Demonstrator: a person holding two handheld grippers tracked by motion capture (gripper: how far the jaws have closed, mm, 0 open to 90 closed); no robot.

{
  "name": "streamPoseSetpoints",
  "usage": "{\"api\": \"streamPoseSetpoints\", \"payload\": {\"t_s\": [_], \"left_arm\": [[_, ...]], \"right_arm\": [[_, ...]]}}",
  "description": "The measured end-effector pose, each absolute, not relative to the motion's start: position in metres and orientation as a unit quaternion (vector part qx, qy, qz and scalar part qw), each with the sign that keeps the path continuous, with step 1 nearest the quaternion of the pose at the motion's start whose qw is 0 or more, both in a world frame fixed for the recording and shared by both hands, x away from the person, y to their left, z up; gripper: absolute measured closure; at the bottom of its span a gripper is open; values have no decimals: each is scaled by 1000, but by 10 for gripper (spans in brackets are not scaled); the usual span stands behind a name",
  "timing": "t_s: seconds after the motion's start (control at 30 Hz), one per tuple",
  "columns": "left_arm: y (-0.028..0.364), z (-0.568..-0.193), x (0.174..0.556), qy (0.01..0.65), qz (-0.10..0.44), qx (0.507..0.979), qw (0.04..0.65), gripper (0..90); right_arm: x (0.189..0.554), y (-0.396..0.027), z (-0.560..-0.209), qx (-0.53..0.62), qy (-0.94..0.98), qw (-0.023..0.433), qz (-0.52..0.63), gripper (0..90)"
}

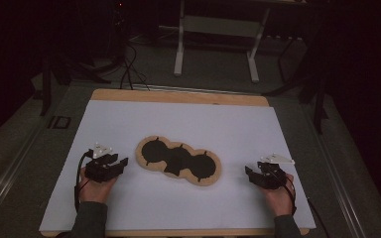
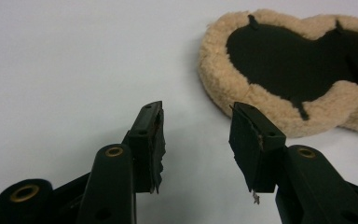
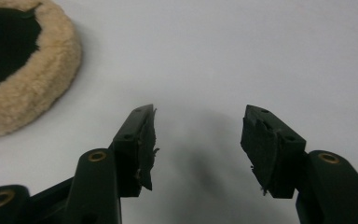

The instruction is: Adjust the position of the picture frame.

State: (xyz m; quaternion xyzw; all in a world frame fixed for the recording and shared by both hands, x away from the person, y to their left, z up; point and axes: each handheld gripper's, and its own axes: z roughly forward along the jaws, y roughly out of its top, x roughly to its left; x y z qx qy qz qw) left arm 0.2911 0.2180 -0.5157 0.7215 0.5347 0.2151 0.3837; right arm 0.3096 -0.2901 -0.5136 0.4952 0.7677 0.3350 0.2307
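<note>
Pre-grasp stage, by the look of it: both tools parked either side of the fleece piece, nothing touched yet.

Thing in hand: a flat fleece-edged pad [image 1: 178, 161], tan woolly rim w/ black inner face showing, three-lobed outline, small black tabs at the notches. Sits centre of the high view, on the white board [image 1: 129, 119], slanting from mid-left down to lower right. In the left gripper view it's in the upper right [image 2: 279, 116]; in the right gripper view one lobe shows in the upper left corner [image 3: 37, 88].

Left gripper [image 1: 121, 163]: lower left of the high view, held low over the board, jaws spread, nothing btwn them; pad's left lobe lies just ahead and to the side, apart from the tips. The left gripper view [image 2: 196, 140] confirms this – bare white board in the gap.

Right gripper [image 1: 250, 172]: lower right of the high view, jaws spread too, empty, pointing toward the pad's right lobe but apart from it. In the right gripper view [image 3: 198, 140] there's just board and shadow btwn the tips.

Next move, as I judge it: bring each tool in to its nearer lobe, get one jaw under the woolly rim and one on top, then pinch. Rim is soft and lies flat on the board, so the lower jaw needs to come in low, nearly level. Pad looks floppy – expect sag in the middle if lifted by both ends.
</note>
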Motion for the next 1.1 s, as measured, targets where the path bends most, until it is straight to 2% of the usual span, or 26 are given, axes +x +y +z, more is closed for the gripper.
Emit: {"api": "streamPoseSetpoints", "payload": {"t_s": [0.37,1.1], "left_arm": [[217,-514,291,518,207,727,400,616],[218,-498,297,511,208,725,412,575]], "right_arm": [[306,-268,-513,466,787,222,338,448],[303,-255,-515,454,796,206,344,447]]}}
